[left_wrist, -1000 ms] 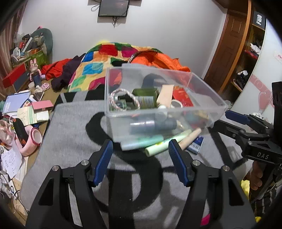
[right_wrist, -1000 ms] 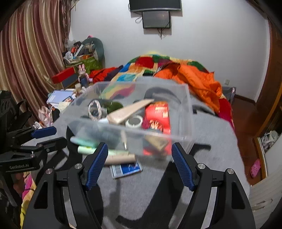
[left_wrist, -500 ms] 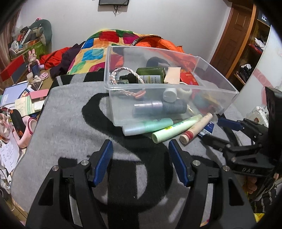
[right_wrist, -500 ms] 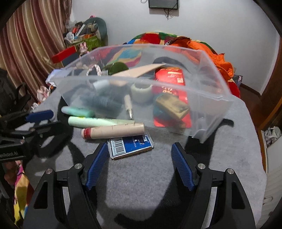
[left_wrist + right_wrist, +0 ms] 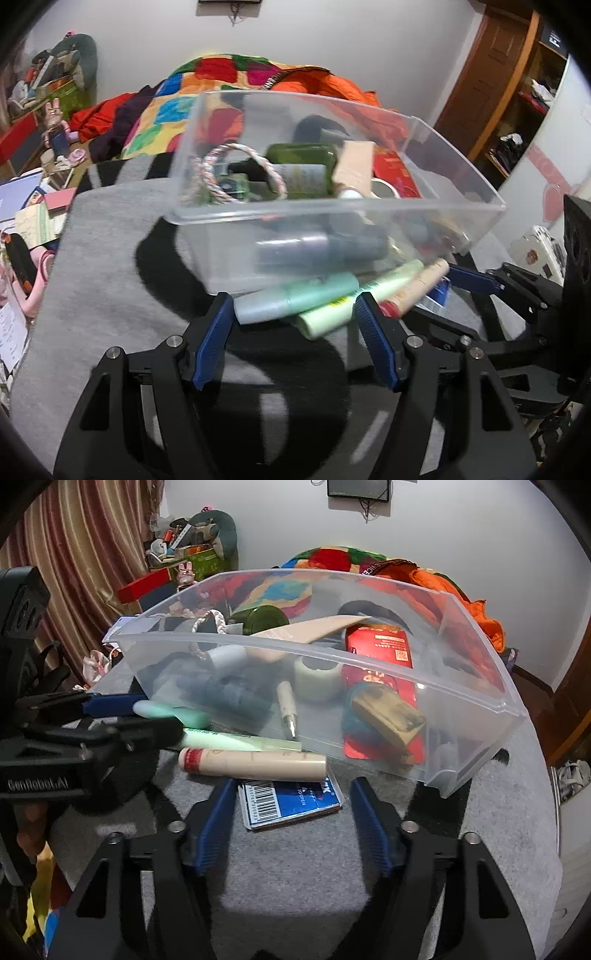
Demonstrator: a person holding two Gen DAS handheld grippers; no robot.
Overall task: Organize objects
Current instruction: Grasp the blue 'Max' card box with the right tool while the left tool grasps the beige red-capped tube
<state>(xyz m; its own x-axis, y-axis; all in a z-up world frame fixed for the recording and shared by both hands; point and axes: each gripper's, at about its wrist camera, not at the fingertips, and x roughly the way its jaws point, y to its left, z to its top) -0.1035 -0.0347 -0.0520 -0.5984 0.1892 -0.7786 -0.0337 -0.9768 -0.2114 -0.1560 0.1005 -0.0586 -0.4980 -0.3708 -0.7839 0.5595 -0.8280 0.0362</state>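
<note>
A clear plastic bin holding bottles, a rope ring, tape and a red packet stands on a grey blanket. In front of it lie a teal tube, a light green tube, a cream tube and a blue card pack. My left gripper is open, its fingertips at either side of the teal and green tubes. My right gripper is open, its fingertips at either side of the blue pack.
The grey blanket has a large black pattern. A colourful quilt and orange cloth lie behind the bin. Clutter of papers and boxes fills the left side. A wooden door and shelves stand at the right.
Both grippers have moved forward and down toward the items in front of the bin. The tubes and blue pack now sit between the fingertips. Both stay open.
</note>
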